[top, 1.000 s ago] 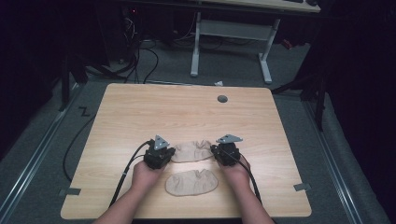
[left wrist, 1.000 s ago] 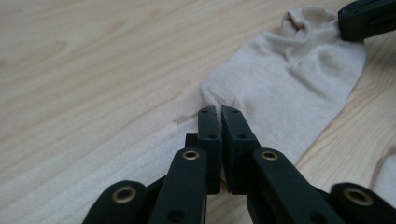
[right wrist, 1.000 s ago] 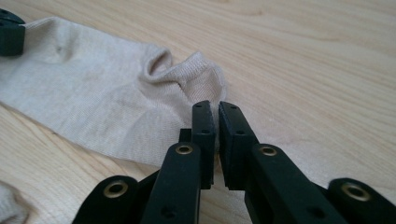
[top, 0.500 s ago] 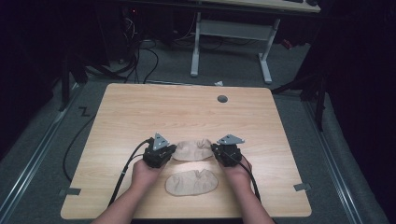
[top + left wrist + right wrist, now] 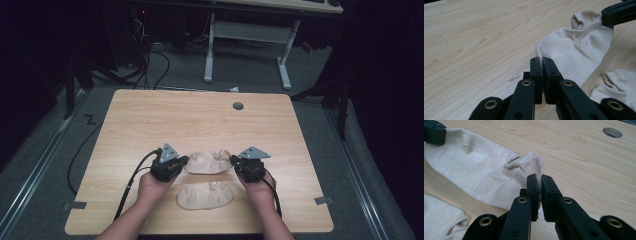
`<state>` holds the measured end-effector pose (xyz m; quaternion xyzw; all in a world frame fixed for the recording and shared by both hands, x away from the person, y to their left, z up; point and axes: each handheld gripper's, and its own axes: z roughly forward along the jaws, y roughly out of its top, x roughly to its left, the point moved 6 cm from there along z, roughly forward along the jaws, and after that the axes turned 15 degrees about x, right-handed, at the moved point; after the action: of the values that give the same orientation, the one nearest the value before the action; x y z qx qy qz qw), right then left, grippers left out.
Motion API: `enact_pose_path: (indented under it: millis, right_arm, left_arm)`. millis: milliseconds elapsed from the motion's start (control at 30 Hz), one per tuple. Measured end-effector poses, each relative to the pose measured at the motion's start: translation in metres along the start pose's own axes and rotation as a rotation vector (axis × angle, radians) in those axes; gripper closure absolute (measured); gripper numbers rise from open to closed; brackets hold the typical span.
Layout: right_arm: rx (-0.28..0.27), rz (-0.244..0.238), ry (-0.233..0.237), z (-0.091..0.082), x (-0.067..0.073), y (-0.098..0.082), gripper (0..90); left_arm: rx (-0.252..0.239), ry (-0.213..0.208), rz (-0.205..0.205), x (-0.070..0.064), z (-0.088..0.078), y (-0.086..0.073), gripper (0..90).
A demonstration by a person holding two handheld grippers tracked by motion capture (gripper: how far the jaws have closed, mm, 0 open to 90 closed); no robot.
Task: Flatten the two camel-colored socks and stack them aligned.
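The left gripper (image 5: 176, 163) sits at one end of the far sock (image 5: 207, 162), its jaws drawn together on the fabric edge; in the left gripper view the left gripper (image 5: 541, 60) shows only a hairline gap between the pads, with the cloth of the far sock (image 5: 576, 53) pinched at the tips. The right gripper (image 5: 239, 163) stands at the opposite end of that sock, and in the right gripper view the right gripper (image 5: 539, 178) is likewise clamped, the folded cuff of the far sock (image 5: 481, 177) caught between its pads. The sock lies flat between the two grippers on the wooden table (image 5: 200, 120), stretched lengthwise across the near-centre of the top. A second sock (image 5: 205, 195) lies just nearer the person, close beside the first but not clearly touching it, between the left hand (image 5: 152, 186) and the right hand (image 5: 259, 187). Cables trail from both grippers toward the near edge. The near edge of the table is close behind the hands. The far half of the top is bare apart from a round cable hole (image 5: 238, 106) near the far edge, and there is open wood to the left and right of both grippers out to the side edges.
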<state>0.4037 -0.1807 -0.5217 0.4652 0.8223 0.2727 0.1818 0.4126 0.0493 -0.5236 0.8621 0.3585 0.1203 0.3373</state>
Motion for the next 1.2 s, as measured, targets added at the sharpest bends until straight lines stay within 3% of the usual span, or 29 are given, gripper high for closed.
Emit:
enact_pose_path:
  millis: [233,600,967,1200]
  right_arm:
    - [-0.022,-0.02,0.017,-0.014,0.007,-0.015,85.1]
    - [-0.04,-0.122,0.047,-0.032,0.038,-0.042,85.0]
    - [-0.005,-0.144,0.069,-0.036,0.051,-0.067,84.9]
    - [0.031,-0.153,0.066,-0.028,0.054,-0.073,84.3]
  left_arm:
    - [0.012,-0.013,0.006,-0.016,-0.02,-0.011,87.0]
    - [0.077,-0.028,0.047,-0.041,-0.04,-0.044,87.0]
    - [0.138,-0.044,0.084,-0.052,-0.04,-0.063,87.0]
    - [0.171,-0.047,0.092,-0.048,-0.033,-0.069,86.8]
